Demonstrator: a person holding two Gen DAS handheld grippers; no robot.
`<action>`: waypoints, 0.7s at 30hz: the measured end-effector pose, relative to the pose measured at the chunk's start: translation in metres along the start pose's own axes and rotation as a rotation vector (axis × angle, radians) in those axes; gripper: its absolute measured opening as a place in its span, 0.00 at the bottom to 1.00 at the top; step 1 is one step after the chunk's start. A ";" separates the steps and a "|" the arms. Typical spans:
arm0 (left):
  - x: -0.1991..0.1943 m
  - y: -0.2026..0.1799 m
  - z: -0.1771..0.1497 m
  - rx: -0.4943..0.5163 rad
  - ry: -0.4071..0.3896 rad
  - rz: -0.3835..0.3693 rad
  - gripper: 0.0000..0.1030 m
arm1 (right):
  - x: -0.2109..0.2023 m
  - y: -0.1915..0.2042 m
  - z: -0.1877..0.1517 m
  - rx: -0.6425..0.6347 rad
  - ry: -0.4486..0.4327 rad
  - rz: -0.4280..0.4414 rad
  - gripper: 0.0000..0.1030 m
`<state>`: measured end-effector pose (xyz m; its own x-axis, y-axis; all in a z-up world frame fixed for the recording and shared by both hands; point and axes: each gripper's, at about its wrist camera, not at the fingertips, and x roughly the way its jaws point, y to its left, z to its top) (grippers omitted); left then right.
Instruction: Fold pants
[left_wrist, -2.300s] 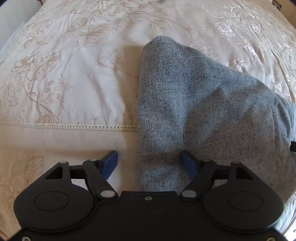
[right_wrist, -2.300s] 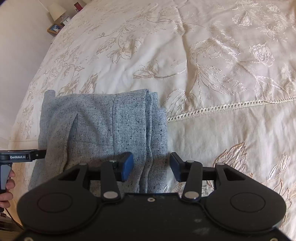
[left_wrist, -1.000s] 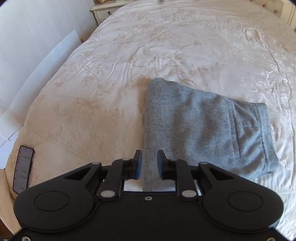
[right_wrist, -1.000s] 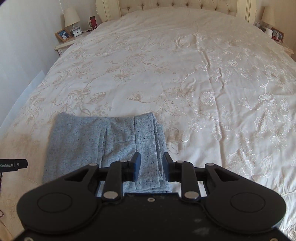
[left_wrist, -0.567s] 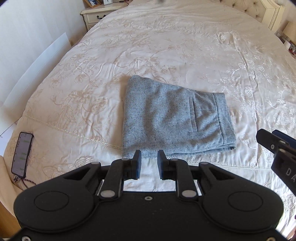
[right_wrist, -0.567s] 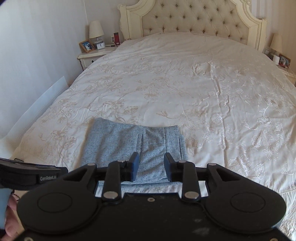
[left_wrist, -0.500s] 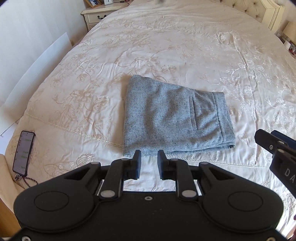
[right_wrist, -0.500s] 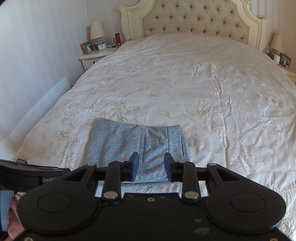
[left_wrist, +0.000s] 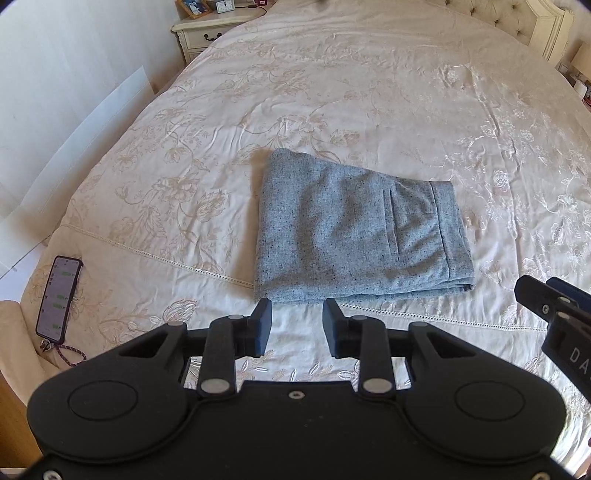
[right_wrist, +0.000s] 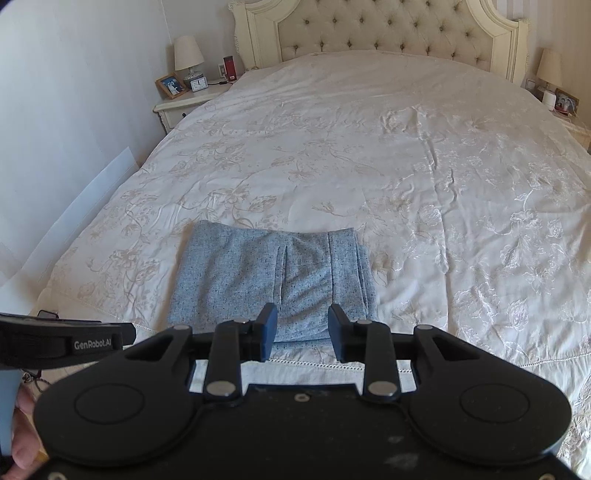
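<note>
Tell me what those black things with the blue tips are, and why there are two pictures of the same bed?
They are two grabbing tools, one in each of a person's hands. Each tool carries a camera that looks out along its jaws, so you get two pictures: one from the left gripper and one from the right gripper.

Both look down at a big bed with a cream flowery bedspread. On it lies a pair of grey pants, folded into a neat flat rectangle. A phone lies near the bed's corner, and a nightstand with a lamp stands by the headboard.

Nothing is held right now. The right jaws stand apart and empty, and the left jaws are opening with nothing between them. Both tools hang above the near edge of the bed, not touching the pants.
</note>
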<state>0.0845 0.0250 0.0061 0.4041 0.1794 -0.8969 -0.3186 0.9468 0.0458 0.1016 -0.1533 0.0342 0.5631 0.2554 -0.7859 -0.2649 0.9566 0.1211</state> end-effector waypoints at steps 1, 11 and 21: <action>-0.001 0.000 0.000 0.002 0.001 -0.002 0.39 | 0.000 -0.001 0.000 0.006 0.003 0.001 0.32; -0.002 -0.004 -0.002 0.017 0.004 0.000 0.39 | -0.001 0.000 -0.001 0.023 0.008 0.006 0.32; -0.002 -0.003 -0.004 0.020 0.011 -0.006 0.39 | 0.000 0.003 -0.002 0.029 0.010 0.009 0.32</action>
<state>0.0813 0.0211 0.0060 0.3966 0.1711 -0.9019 -0.2989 0.9530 0.0493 0.0991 -0.1511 0.0336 0.5529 0.2625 -0.7908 -0.2467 0.9581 0.1456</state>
